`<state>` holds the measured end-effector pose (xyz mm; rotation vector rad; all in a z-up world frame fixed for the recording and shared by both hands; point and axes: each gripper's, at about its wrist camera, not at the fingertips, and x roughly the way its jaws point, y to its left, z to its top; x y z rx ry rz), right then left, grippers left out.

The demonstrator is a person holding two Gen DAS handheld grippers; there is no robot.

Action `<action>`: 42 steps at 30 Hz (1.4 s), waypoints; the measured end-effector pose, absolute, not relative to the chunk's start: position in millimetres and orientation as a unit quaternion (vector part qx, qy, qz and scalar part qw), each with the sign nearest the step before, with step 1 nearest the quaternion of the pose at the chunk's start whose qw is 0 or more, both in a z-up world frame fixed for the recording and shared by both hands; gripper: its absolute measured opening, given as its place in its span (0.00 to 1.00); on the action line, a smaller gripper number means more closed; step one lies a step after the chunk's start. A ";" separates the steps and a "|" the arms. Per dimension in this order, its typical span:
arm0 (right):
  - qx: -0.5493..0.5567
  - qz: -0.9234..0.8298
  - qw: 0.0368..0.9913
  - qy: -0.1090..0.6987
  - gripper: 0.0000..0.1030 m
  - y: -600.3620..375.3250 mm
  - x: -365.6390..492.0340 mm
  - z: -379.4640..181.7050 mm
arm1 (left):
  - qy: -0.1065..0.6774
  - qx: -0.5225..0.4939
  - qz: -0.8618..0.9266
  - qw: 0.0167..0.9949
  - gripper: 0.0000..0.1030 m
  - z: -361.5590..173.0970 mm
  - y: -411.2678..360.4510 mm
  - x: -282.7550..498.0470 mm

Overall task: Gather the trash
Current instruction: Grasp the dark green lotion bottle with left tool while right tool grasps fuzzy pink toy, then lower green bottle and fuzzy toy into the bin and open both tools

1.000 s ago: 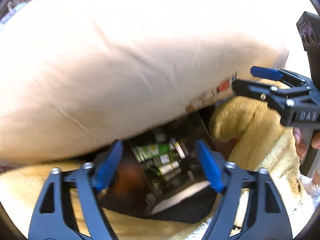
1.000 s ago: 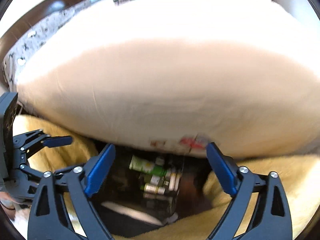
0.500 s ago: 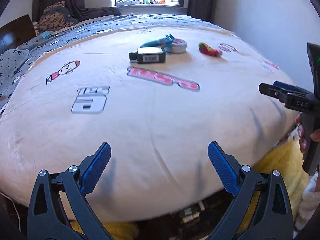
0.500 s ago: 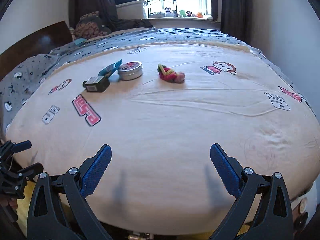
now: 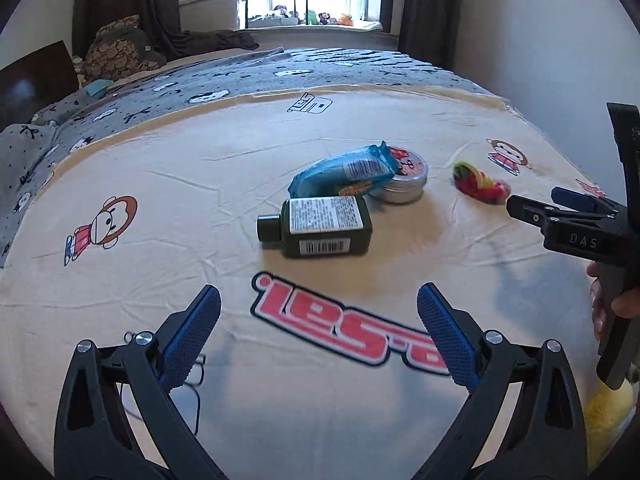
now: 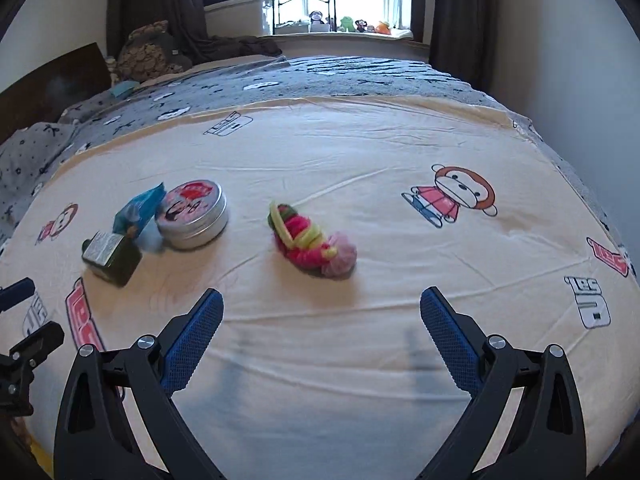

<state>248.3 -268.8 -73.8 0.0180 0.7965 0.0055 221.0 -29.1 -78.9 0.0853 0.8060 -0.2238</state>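
On the cream bed sheet (image 5: 160, 200) lie a dark green bottle (image 5: 320, 226) on its side, a blue snack wrapper (image 5: 344, 170), a round silver tin (image 5: 404, 182) and a red, yellow and pink knitted bundle (image 5: 478, 186). The right wrist view shows the bottle (image 6: 112, 256), wrapper (image 6: 138, 210), tin (image 6: 192, 214) and bundle (image 6: 312, 244). My left gripper (image 5: 318, 336) is open and empty, short of the bottle. My right gripper (image 6: 320, 336) is open and empty, short of the bundle; it also shows in the left wrist view (image 5: 560, 208).
A grey patterned blanket (image 5: 240, 76) covers the far half of the bed. Pillows (image 5: 120, 52) and a dark headboard (image 5: 32, 80) are at the left. A window sill with small toys (image 6: 344, 26) is at the back, a wall at the right.
Both grippers have risen from under the bed's edge, where a box of bottles showed, to above the sheet and moved in toward the items. Both stay open.
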 end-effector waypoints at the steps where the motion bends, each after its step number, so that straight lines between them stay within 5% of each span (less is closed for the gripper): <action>1: 0.004 0.002 0.921 0.389 0.95 -267.9 256.9 -75.8 | 0.393 0.042 -0.103 0.913 0.91 -80.7 -31.0 230.0; 12: -0.003 0.024 0.910 0.415 0.92 -259.6 307.3 -95.6 | 0.410 0.010 -0.085 0.908 0.91 -99.6 -37.0 289.7; 16: 0.013 0.027 0.896 0.443 0.75 -261.8 320.6 -106.2 | 0.438 0.015 -0.092 0.894 0.90 -110.2 -39.2 304.8; 18: 0.019 0.023 0.897 0.440 0.53 -264.3 320.4 -105.2 | 0.446 0.021 -0.094 0.890 0.84 -114.1 -38.7 308.5; 22: 0.001 0.028 0.899 0.438 0.47 -261.0 312.2 -103.7 | 0.444 0.031 -0.106 0.889 0.78 -111.3 -36.1 301.5; 42: 0.002 0.109 0.920 0.377 0.46 -233.9 98.4 -81.9 | 0.377 0.056 -0.156 0.911 0.78 -86.5 -13.1 105.8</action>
